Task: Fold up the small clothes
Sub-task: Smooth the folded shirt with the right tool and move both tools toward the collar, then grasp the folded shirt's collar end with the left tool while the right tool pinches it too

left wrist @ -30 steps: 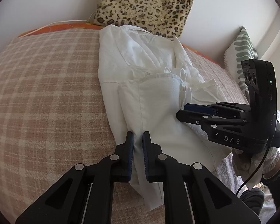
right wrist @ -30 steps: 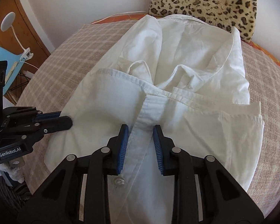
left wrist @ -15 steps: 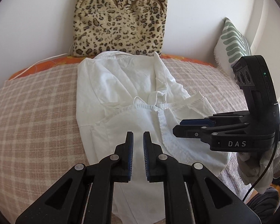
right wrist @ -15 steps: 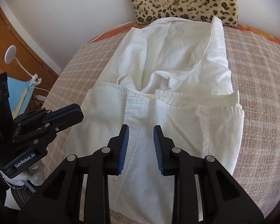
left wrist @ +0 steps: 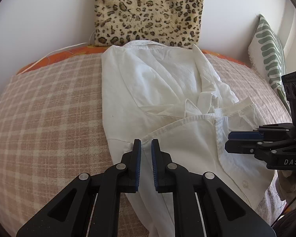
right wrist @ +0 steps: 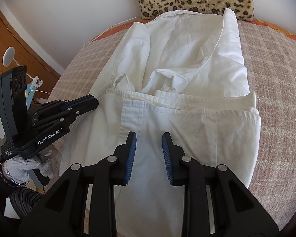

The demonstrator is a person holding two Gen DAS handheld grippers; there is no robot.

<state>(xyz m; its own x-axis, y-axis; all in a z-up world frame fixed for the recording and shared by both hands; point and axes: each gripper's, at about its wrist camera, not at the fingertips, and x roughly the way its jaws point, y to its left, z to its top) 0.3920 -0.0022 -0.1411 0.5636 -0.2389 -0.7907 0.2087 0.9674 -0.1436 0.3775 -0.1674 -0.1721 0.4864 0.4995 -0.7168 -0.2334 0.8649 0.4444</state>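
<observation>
Since 1 second ago I have pulled both tools back off the white shirt [right wrist: 187, 63], which lies half-folded on the checked blanket [left wrist: 45, 118]. My left gripper [left wrist: 146, 148] hovers at the folded hem, narrowly parted, seemingly holding nothing. My right gripper [right wrist: 149, 144] stands open over the placket. Bare blanket flanks both shirt edges; the leopard cushion [left wrist: 148, 11] blocks the far end.

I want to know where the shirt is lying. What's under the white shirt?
The white shirt lies on a pink checked blanket, which shows on both sides of it. An orange sheet peeks out at the far edge. What lies directly beneath the shirt is covered.
</observation>
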